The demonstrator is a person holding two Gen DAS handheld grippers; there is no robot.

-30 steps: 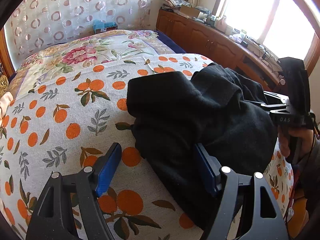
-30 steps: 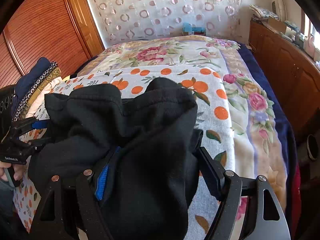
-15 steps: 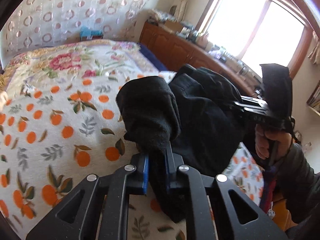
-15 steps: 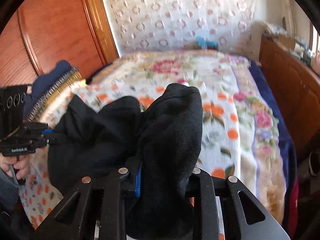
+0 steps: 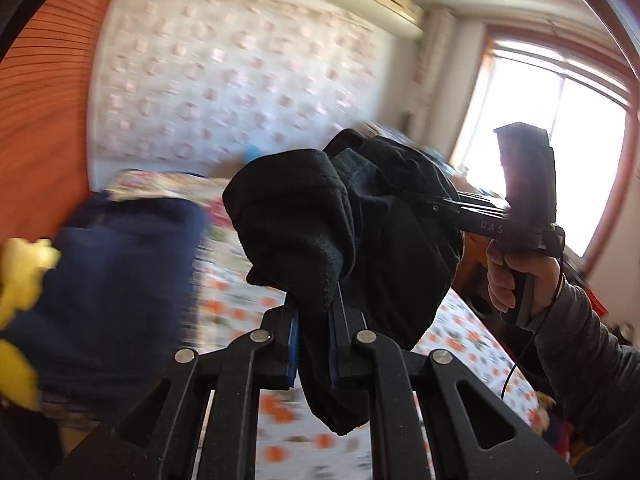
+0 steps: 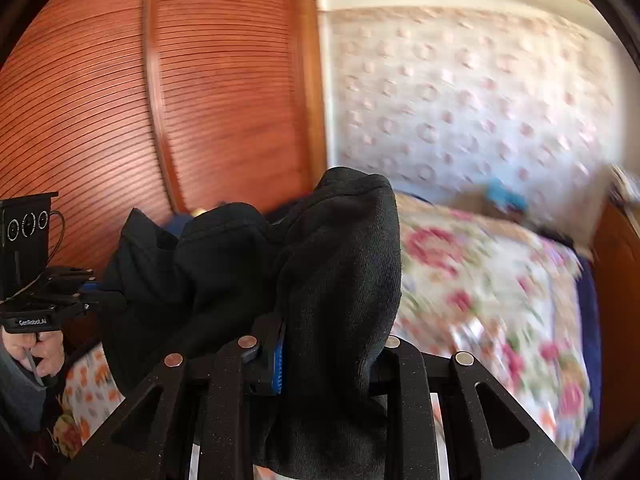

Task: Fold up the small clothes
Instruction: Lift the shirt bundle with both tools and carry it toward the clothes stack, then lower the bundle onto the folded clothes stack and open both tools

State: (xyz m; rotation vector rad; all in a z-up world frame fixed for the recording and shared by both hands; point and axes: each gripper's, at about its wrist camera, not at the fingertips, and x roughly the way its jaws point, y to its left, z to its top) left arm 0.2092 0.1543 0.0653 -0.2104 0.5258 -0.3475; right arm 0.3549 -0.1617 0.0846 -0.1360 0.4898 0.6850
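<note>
The left gripper (image 5: 313,344) is clenched on a fold of the black fleece garment (image 5: 340,232), which bulges just ahead of its blue pads and hangs below them. The right gripper (image 6: 324,356) likewise grips the garment's other end, cloth draped over its fingers. Half a second ago both held it lower, near the orange-print bedspread (image 5: 240,304); now it is lifted clear, slung between the two grippers. Left of the left gripper, a blurred navy clothing pile (image 5: 116,280) sits close; beyond lies the bed, then the patterned curtain (image 6: 460,92).
</note>
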